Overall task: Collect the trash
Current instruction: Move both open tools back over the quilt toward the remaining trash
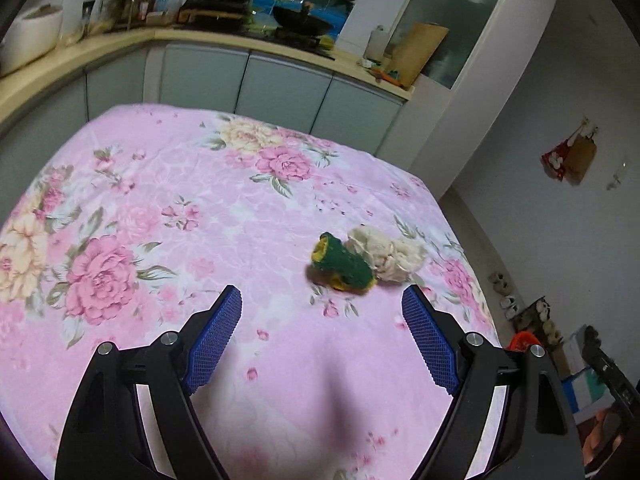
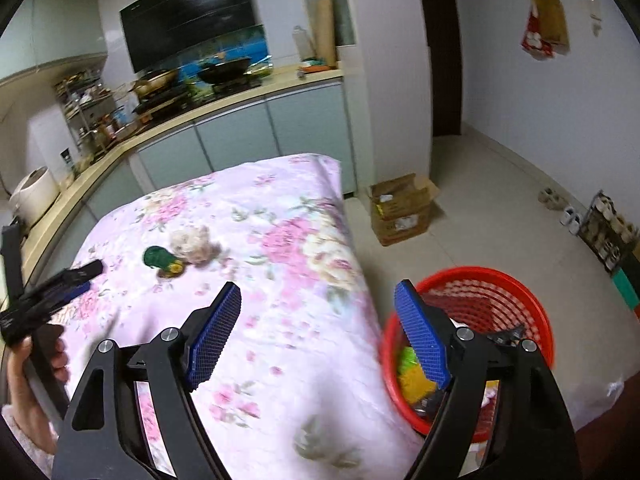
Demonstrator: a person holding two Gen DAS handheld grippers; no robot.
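A rolled green and yellow scrub sponge (image 1: 344, 266) lies on the pink floral tablecloth (image 1: 160, 208), touching a crumpled white tissue wad (image 1: 388, 254) on its right. My left gripper (image 1: 322, 304) is open and empty, just short of the sponge. My right gripper (image 2: 318, 300) is open and empty over the table's right edge, next to a red mesh basket (image 2: 500, 292) on the floor that holds yellow and green trash. In the right wrist view the sponge (image 2: 158, 260) and tissue (image 2: 192, 244) lie far left, with the left gripper (image 2: 76, 280) near them.
A kitchen counter (image 1: 120, 44) with pans and a rice cooker runs behind the table. An open cardboard box (image 2: 400, 208) stands on the tiled floor past the table's far corner. Shoes and a rack (image 2: 608, 232) line the right wall.
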